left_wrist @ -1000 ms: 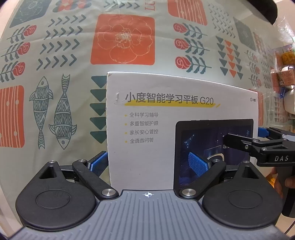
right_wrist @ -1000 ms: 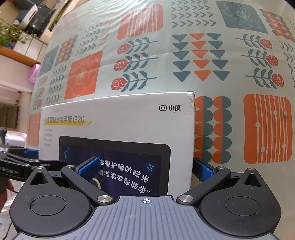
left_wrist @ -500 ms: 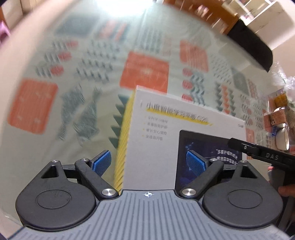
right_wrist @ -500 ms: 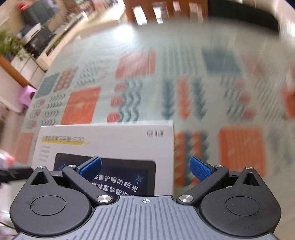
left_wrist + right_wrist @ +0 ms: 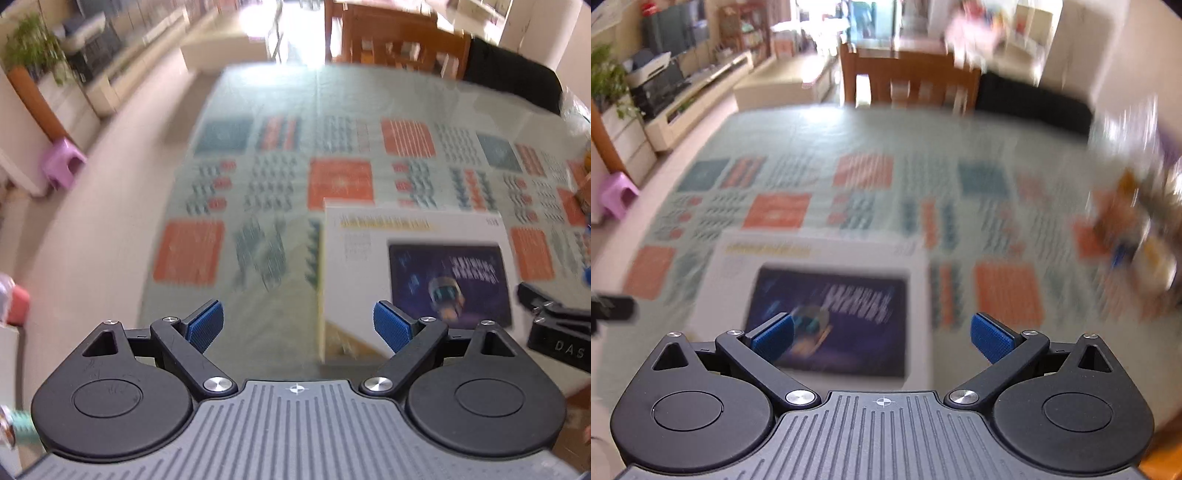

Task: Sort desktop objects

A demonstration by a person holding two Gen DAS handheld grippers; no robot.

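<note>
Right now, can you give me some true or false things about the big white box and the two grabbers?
1. The white box lies flat on the patterned tablecloth. True.
2. The left gripper is squeezing the box. False: its jaws are open and nothing is between the blue pads.
3. The right gripper is open too. True.
4. The picture on the box lid shows a red car. False: it shows a dark tablet screen.
5. A purple stool stands on the floor beside the table. True.
6. The box stands upright on its edge. False: it lies flat, lid facing up.
</note>
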